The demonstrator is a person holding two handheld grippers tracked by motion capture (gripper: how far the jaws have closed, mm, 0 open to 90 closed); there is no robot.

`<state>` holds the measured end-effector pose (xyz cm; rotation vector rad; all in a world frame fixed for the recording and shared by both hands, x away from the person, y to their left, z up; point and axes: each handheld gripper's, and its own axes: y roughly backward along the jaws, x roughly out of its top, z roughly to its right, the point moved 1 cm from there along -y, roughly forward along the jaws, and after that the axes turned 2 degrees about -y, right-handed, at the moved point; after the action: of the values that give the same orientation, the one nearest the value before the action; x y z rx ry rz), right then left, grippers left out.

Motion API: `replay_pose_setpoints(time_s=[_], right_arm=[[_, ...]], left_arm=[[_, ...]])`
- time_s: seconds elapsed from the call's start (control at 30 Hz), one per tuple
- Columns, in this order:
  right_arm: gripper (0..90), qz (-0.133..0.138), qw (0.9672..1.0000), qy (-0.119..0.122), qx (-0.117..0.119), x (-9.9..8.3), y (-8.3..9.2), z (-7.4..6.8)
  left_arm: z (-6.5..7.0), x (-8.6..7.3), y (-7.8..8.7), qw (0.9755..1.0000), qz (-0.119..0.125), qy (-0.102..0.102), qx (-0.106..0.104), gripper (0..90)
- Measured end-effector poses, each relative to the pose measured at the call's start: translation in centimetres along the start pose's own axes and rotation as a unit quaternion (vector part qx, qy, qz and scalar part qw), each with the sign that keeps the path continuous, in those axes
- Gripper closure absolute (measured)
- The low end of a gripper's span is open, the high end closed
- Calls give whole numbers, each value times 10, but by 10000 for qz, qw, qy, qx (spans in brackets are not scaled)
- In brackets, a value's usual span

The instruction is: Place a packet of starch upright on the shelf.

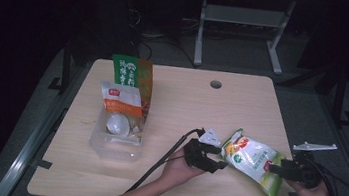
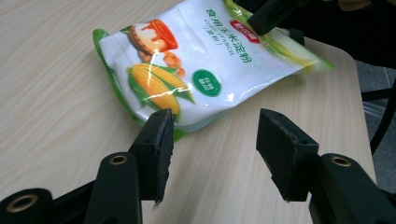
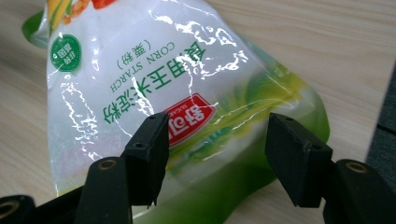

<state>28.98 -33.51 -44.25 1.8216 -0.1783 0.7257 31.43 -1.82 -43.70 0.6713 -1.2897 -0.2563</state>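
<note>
The corn starch bag [image 1: 252,161] lies lower right on the tabletop [image 1: 182,104], between the open left gripper [image 1: 218,165] and open right gripper [image 1: 275,167].

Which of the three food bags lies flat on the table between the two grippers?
The corn starch bag, white with green edges; the other two stand at the clear container.

The corn starch bag [image 2: 205,60] carries green Chinese characters 食用玉米淀粉 with "CORN STARCH" in small print beneath them. Its red brand label and round green badge hold characters too small to read. The print on the two bags standing in the clear tub is illegible.
</note>
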Motion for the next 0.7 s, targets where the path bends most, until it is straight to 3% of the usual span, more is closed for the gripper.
replay_pose_setpoints(time_s=[0.17, 0.37, 0.7], right_arm=[[390, -35, 9999, 105, 36, 9, -11, -10], [394, -84, 9989, 421, 169, 28, -26, -27], [396, -167, 9950, 870, 467, 58, -55, -61]], left_arm=[[-2, -2, 9, 10000, -8, -52, 81, 443], [-8, -7, 19, 9998, -21, -21, 198, 430], [-19, -18, 35, 9992, -46, 127, 389, 443]])
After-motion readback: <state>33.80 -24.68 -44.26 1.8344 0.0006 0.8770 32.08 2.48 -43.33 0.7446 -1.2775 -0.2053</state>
